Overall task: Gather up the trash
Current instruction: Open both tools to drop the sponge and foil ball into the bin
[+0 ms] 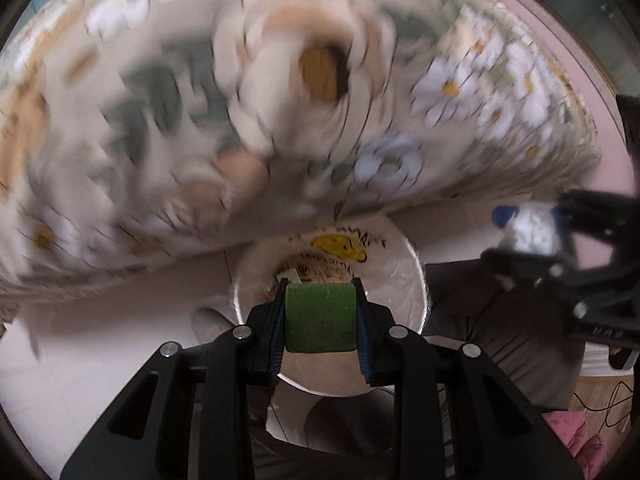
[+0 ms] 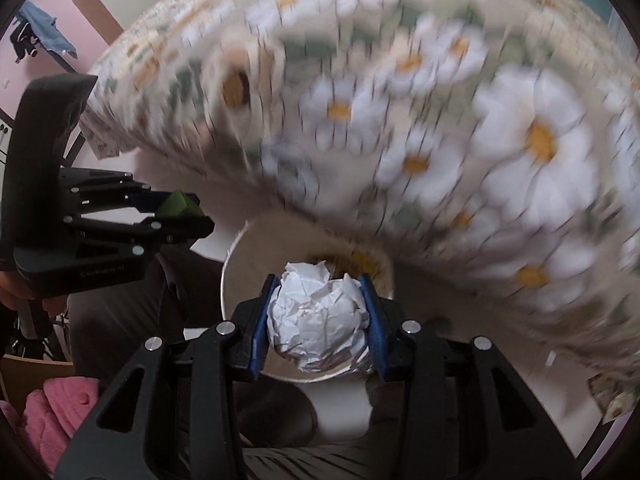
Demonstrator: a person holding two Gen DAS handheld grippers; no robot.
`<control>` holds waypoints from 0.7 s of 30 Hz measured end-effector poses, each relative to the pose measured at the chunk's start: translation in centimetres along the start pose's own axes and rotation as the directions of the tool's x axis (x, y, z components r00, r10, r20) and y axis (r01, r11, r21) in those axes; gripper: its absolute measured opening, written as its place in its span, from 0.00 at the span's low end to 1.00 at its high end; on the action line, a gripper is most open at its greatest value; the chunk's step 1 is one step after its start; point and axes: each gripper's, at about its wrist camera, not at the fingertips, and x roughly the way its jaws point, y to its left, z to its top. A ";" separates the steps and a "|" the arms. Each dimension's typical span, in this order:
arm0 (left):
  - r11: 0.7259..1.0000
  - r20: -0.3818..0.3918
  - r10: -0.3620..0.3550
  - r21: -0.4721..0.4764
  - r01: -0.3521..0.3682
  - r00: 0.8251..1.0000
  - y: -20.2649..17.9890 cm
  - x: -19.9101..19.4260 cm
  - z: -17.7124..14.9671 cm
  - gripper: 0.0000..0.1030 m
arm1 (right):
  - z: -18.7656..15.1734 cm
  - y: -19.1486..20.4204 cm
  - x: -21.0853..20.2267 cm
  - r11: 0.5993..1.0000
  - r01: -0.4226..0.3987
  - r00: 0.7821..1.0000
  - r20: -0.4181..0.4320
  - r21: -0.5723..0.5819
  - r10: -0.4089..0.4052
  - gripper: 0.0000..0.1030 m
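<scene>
Two pieces of trash were in hand, neither yet dropped. On the left, the left gripper (image 1: pixel 320 308) pinched a green block (image 1: pixel 320 317) between its blue pads, hanging over the open mouth of a white bin (image 1: pixel 404 276) that stood on the floor just beside the edge of the flowered tablecloth (image 1: pixel 460 92). On the right, the right gripper (image 2: pixel 318 320) clamped a crumpled paper ball (image 2: pixel 318 320) above the same bin's rim. Judging by that, only the release remained; whether more trash lay on the blurred cloth could not be told.
</scene>
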 end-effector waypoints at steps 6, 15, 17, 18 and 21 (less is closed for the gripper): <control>0.999 -0.072 -0.022 -0.040 0.019 0.997 0.3 4.6 -1.4 0.31 | -2.0 -0.2 6.1 0.999 -0.008 0.995 -0.102 0.040 0.012 0.40; 0.996 -0.159 -0.029 -0.087 0.016 0.987 0.6 10.3 -2.9 0.31 | -3.4 -0.1 13.3 0.999 0.014 0.971 -0.240 0.046 -0.003 0.40; 0.996 -0.190 -0.034 -0.089 0.017 0.981 0.6 11.7 -3.1 0.31 | -4.0 -0.3 14.5 0.999 0.017 0.965 -0.262 0.050 -0.004 0.40; 0.996 -0.203 -0.032 -0.089 0.014 0.979 0.7 12.4 -3.3 0.31 | -4.1 -0.3 15.2 0.999 0.021 0.961 -0.275 0.046 -0.008 0.40; 0.995 -0.236 -0.027 -0.104 0.003 0.971 1.0 14.2 -3.6 0.31 | -4.5 -0.8 16.5 0.998 0.024 0.952 -0.305 0.051 -0.008 0.41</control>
